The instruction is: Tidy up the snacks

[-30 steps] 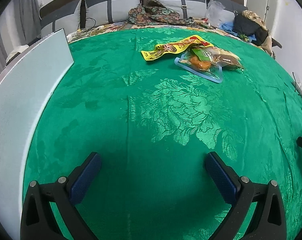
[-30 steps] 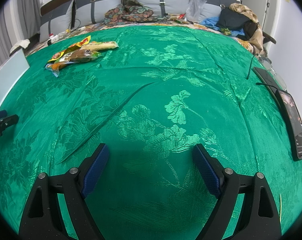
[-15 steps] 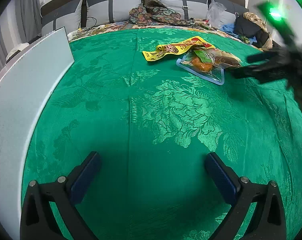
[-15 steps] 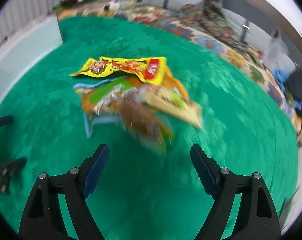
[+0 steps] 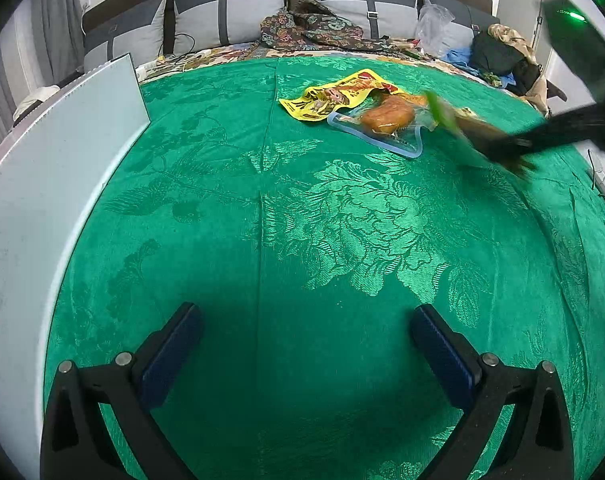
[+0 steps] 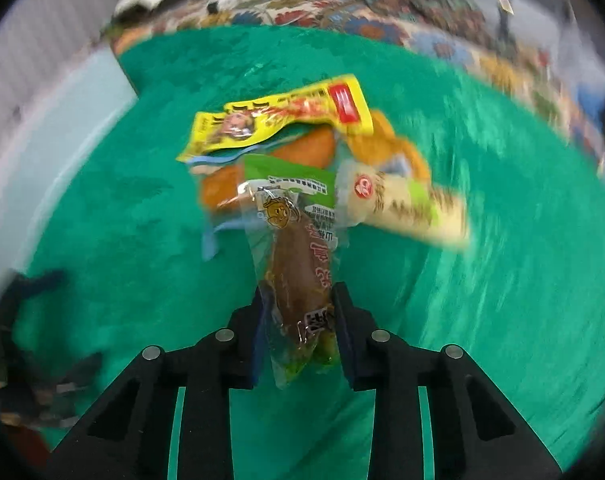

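Observation:
A pile of snack packets lies on the green cloth (image 5: pixel 302 220): a yellow packet (image 5: pixel 334 94) (image 6: pixel 278 118), an orange snack in a clear blue-edged bag (image 5: pixel 386 118) (image 6: pixel 226 184) and a cream packet (image 6: pixel 402 204). My right gripper (image 6: pixel 298 320) is shut on a brown-and-green packet (image 6: pixel 298 272) and holds it just off the pile; it shows blurred in the left wrist view (image 5: pixel 482 136). My left gripper (image 5: pixel 302 352) is open and empty, low over the cloth, well short of the pile.
A pale flat panel (image 5: pixel 42 184) stands along the left edge of the cloth. Grey cushions (image 5: pixel 222 20), patterned fabric (image 5: pixel 314 28) and bags (image 5: pixel 498 56) sit at the back. The right gripper's body (image 5: pixel 574 28) hangs at the upper right.
My right gripper swung over to the snack pile, closed on the brown-and-green packet and is pulling it away from the pile. My left gripper has stayed put and open.

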The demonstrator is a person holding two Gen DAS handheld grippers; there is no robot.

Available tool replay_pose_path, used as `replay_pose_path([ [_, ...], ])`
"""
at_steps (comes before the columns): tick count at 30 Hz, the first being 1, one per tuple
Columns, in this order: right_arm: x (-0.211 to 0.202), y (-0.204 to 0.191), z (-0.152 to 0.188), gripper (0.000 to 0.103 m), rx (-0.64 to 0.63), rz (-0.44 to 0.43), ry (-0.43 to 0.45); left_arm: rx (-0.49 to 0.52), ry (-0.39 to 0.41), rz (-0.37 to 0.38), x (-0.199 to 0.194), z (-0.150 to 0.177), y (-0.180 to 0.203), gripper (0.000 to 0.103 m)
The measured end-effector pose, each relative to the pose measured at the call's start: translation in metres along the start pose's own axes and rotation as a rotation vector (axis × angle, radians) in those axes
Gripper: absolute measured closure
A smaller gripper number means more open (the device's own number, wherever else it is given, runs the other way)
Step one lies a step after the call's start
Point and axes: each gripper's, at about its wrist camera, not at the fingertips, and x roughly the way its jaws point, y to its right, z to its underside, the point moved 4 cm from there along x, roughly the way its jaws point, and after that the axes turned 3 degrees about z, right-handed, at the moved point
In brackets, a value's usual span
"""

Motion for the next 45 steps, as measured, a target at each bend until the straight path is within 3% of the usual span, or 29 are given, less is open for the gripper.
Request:
replay_pose_path([
  [4,-0.024,0.020,0.046,0.072,0.283,-0.287,-0.065,0.000,0.000,0.000,0.000,0.000,0.000,0.000],
  [7,-0.031,0.039,0.088,0.072,0.460,-0.431,-0.086,0.000,0.000,0.000,0.000,0.000,0.000,0.000],
  [8,-0.032,0.046,0.098,0.071,0.491,-0.442,-0.080,0.000,0.000,0.000,0.000,0.000,0.000,0.000],
  [10,-0.038,0.059,0.115,0.062,0.508,-0.362,-0.047,0.000,0.000,0.000,0.000,0.000,0.000,0.000],
  [12,-0.050,0.073,0.128,0.043,0.516,-0.277,0.023,0.000,0.000,0.000,0.000,0.000,0.000,0.000],
  [14,-0.065,0.084,0.140,0.036,0.516,-0.200,0.105,0.000,0.000,0.000,0.000,0.000,0.000,0.000],
  [17,-0.083,0.093,0.155,0.034,0.496,-0.085,0.222,0.000,0.000,0.000,0.000,0.000,0.000,0.000],
  [20,-0.097,0.104,0.182,0.032,0.483,0.101,0.317,0.000,0.000,0.000,0.000,0.000,0.000,0.000],
  [22,-0.098,0.113,0.205,0.032,0.509,0.212,0.327,0.000,0.000,0.000,0.000,0.000,0.000,0.000],
  [25,-0.100,0.120,0.220,0.033,0.507,0.283,0.333,0.000,0.000,0.000,0.000,0.000,0.000,0.000],
  [30,-0.093,0.111,0.208,0.032,0.378,0.453,0.256,0.000,0.000,0.000,0.000,0.000,0.000,0.000],
  [34,-0.088,0.113,0.202,0.030,0.344,0.494,0.265,0.000,0.000,0.000,0.000,0.000,0.000,0.000],
  [41,-0.084,0.128,0.206,0.018,0.421,0.433,0.261,0.000,0.000,0.000,0.000,0.000,0.000,0.000],
  [45,-0.084,0.126,0.206,0.017,0.418,0.441,0.255,0.000,0.000,0.000,0.000,0.000,0.000,0.000],
])
